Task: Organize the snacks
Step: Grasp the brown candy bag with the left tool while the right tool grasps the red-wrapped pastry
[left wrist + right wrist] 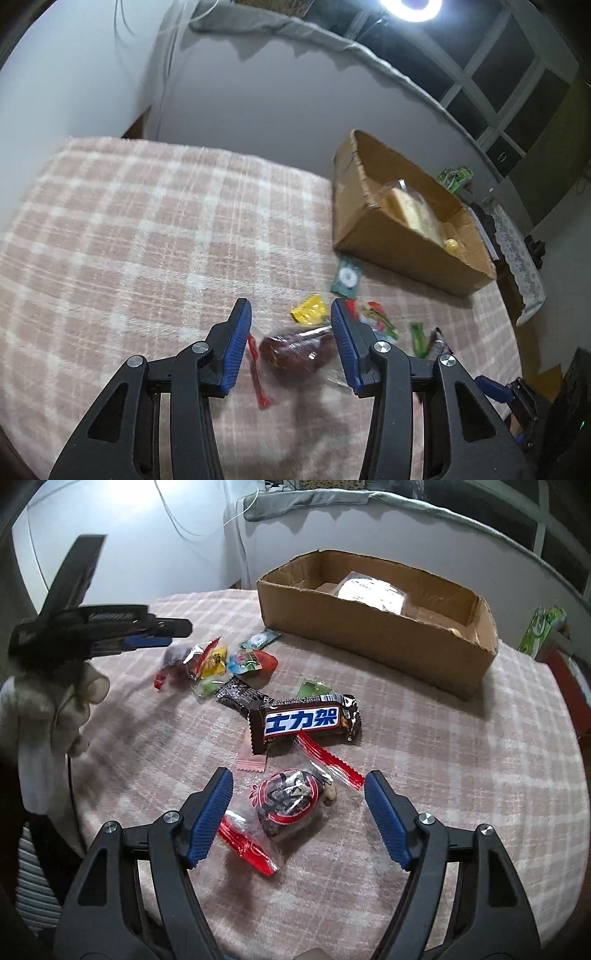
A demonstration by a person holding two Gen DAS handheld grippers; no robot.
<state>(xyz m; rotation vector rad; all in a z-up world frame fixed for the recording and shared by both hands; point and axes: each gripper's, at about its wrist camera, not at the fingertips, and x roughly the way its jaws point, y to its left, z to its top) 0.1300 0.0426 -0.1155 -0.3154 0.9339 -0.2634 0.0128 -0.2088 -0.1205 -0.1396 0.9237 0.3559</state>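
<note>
1. Your left hand-held gripper [291, 341] is spread, nothing pinched. A dark red pack [295, 352] lies on the counter [129, 221] between its pads, w/ clear gaps each side. Looks like you've lined up so a squeeze would catch it across its short side.
2. Your right hand-held gripper [299, 812] is spread wider, also holding nothing. A clear pack w/ red-black label [291, 801] sits between the pads, untouched, its crimped red ends sticking out past the left pad and toward the bar. The wide gape prob suits that bulky middle.
3. Both point steeply down, so I'd judge you're set for two top grabs at once.
4. The box [373, 642] stands at the counter's far side, open top, w/ a pale bag [369, 590] already inside. That's prob where the rest goes.
5. Loose snacks lie in a scatter between you and the box: choc bar [306, 720] near the middle, small candies [236, 661] in a clump farther left, a green pack [260, 639] just beside the box wall.
6. Risk: the crinkly wrap could slip if you pinch only a crimped end, so aim for the body.
7. The left view is blurred, so I can't read the label on the red pack.
8. Task looks early: one bag boxed, most snacks out.
</note>
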